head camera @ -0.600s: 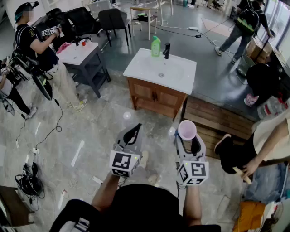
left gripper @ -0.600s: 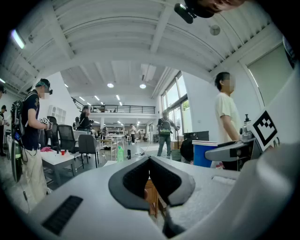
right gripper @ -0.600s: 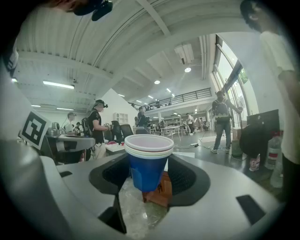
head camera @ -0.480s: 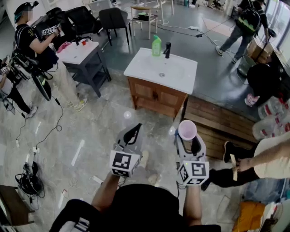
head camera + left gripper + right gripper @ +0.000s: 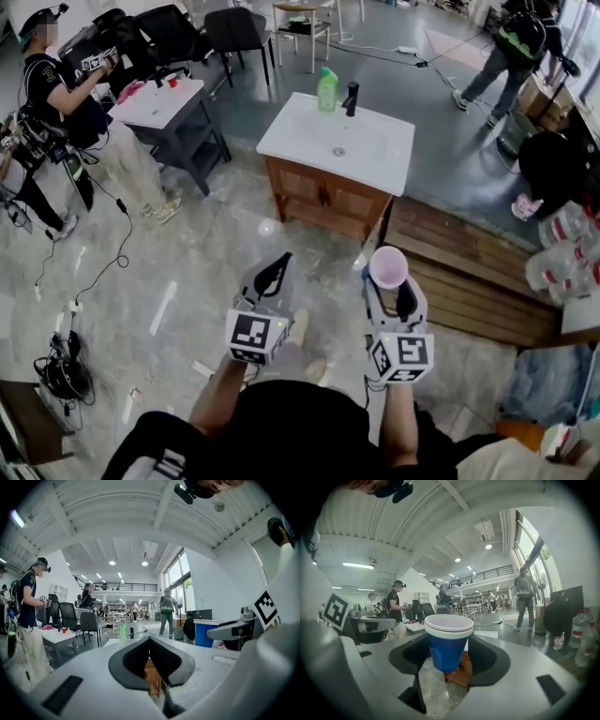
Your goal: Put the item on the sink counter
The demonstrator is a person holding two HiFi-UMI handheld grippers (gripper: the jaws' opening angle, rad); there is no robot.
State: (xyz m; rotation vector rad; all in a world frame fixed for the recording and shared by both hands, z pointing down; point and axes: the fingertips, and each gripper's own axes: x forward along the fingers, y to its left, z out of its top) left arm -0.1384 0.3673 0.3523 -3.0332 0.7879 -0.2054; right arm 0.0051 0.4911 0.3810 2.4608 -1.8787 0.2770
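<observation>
My right gripper (image 5: pixel 388 287) is shut on a stack of blue cups with a pale rim (image 5: pixel 387 267), held upright above the marble floor. In the right gripper view the cups (image 5: pixel 448 644) stand between the dark pads of that gripper (image 5: pixel 447 657). My left gripper (image 5: pixel 273 276) hangs beside it, shut with nothing in it; in its own view the left gripper (image 5: pixel 150 654) has its pads meeting at the tips. Ahead stands the white sink counter (image 5: pixel 375 157) on a wooden cabinet, well beyond both grippers. A green bottle (image 5: pixel 326 91) and a black faucet (image 5: pixel 351 97) stand at its back edge.
A grey table (image 5: pixel 164 108) stands to the left of the sink, with a person (image 5: pixel 66 94) beside it. A raised wooden step (image 5: pixel 459 272) runs to the right of the cabinet. Plastic bottles (image 5: pixel 562 248) lie at the far right, cables (image 5: pixel 61 370) on the floor at the left.
The view has drawn a little nearer to the sink counter. A person crouched at the right edge has gone from view. Both grippers keep their places and the cups stay held.
</observation>
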